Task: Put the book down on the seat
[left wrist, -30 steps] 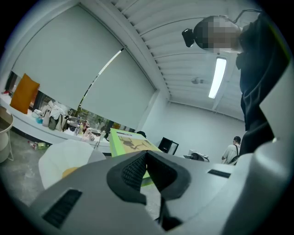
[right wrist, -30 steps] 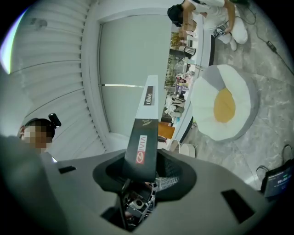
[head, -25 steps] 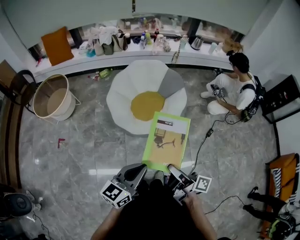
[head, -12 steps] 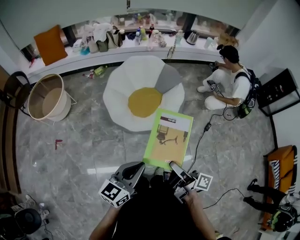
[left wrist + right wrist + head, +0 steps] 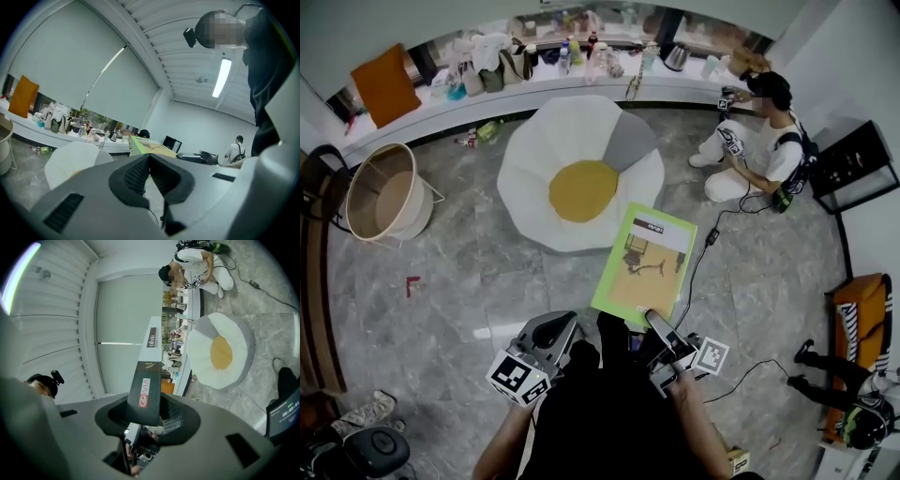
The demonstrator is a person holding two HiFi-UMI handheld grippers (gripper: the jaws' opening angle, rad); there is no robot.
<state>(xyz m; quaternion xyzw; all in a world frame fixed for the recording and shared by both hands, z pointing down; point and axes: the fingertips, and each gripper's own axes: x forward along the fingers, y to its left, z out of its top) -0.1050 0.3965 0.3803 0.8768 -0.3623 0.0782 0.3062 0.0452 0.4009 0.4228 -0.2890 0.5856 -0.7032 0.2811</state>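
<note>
The book point(image 5: 645, 267), green-edged with a tan cover picture, hangs flat over the floor just right of the seat. My right gripper point(image 5: 654, 323) is shut on its near edge. In the right gripper view the dark spine point(image 5: 149, 380) stands clamped between the pads. The seat point(image 5: 581, 187) is a white egg-shaped cushion with a yellow centre and one grey petal; it shows again in the right gripper view point(image 5: 220, 352) and in the left gripper view point(image 5: 70, 157). My left gripper point(image 5: 558, 333) is near my body, shut on nothing, its pads meeting point(image 5: 150, 164). The book's far end point(image 5: 150, 146) shows beyond it.
A person point(image 5: 750, 150) sits on the floor at the right of the seat. A cable point(image 5: 703, 272) runs across the floor under the book's right side. A round basket point(image 5: 384, 202) stands at the left. A ledge point(image 5: 534, 89) with bags and bottles runs along the back.
The book, still held by the right gripper, has drifted slightly right and forward. The left gripper has sunk a little toward the lower left. The whole view has shifted.
</note>
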